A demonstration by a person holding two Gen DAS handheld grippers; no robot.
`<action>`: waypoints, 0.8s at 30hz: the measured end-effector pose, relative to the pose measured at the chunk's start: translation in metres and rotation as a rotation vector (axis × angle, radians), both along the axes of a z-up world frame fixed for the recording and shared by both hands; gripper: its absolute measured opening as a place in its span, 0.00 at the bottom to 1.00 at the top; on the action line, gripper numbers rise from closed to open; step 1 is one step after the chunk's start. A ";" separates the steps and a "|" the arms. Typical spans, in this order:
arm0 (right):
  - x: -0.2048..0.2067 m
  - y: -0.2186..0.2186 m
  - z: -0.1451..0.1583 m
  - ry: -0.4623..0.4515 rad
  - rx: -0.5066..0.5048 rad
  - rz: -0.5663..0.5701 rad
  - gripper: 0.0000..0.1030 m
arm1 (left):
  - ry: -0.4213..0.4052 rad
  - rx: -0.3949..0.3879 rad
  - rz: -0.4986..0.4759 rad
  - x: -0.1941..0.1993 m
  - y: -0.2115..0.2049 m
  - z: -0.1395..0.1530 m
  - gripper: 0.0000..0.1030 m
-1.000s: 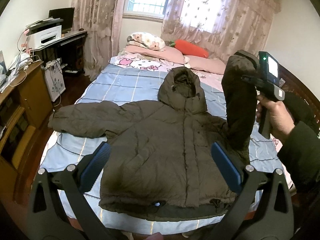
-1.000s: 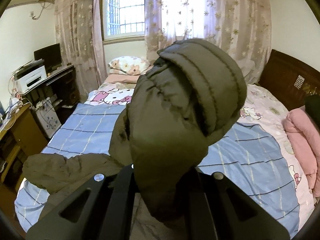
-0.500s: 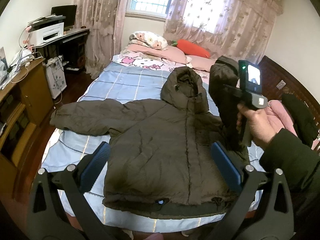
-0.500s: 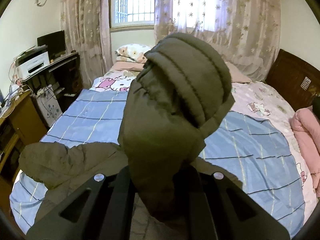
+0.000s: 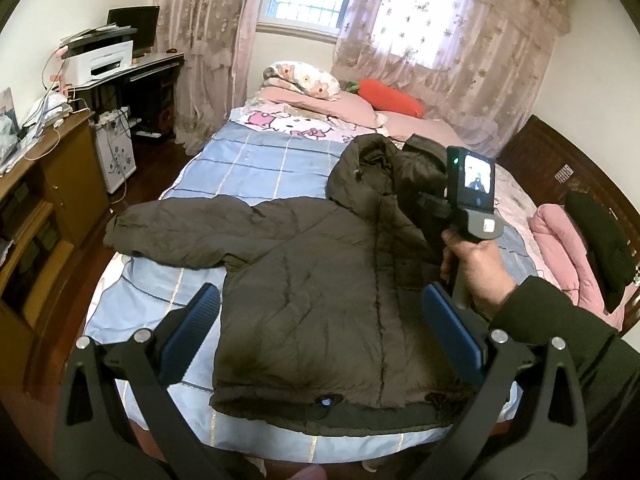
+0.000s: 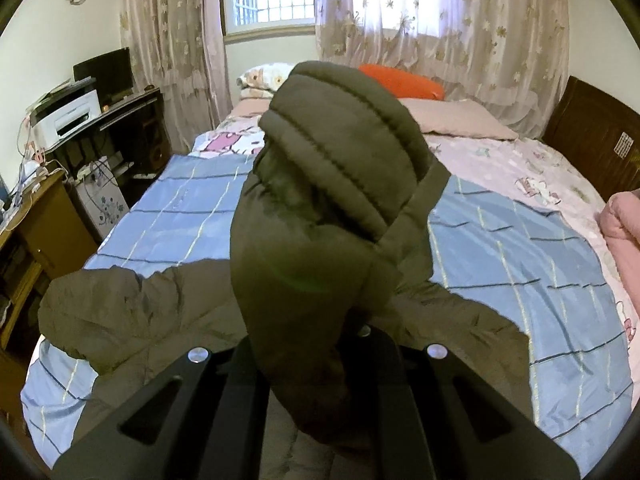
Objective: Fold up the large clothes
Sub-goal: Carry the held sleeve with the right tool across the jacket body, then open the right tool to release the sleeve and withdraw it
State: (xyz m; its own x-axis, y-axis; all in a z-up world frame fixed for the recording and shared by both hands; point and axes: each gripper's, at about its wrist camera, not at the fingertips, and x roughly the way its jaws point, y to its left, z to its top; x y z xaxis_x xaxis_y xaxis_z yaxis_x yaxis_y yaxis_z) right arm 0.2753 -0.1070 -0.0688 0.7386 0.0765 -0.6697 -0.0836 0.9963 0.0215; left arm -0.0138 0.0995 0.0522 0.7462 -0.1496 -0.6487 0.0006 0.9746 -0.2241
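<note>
Left wrist view, jacket (image 5: 320, 280): olive padded coat lying front-up, hood (image 5: 360, 172) toward the pillows, on the blue checked bed cover (image 5: 248, 168).
Handling: looks soft, bulky and springy; likely light, with slick fabric, so folds may puff back open.
Right sleeve (image 6: 320, 208): lifted off the bed, cuff bunched.
Right gripper (image 6: 316, 364): jaws clamped on that sleeve.
Left gripper (image 5: 320, 332): jaws spread wide, holding nothing, hovering over the hem.
Next hold: probably the left sleeve (image 5: 180, 232) near its cuff.
</note>
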 end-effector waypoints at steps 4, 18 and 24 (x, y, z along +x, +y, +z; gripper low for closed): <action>0.001 0.006 -0.014 0.019 0.005 0.007 0.05 | 0.005 0.002 0.003 0.000 0.003 -0.001 0.98; 0.012 0.038 -0.075 0.115 0.006 0.024 0.05 | 0.009 0.027 0.012 0.001 0.006 -0.005 0.98; 0.015 0.049 -0.098 0.155 -0.010 0.022 0.06 | 0.004 0.047 0.006 0.000 0.004 -0.005 0.98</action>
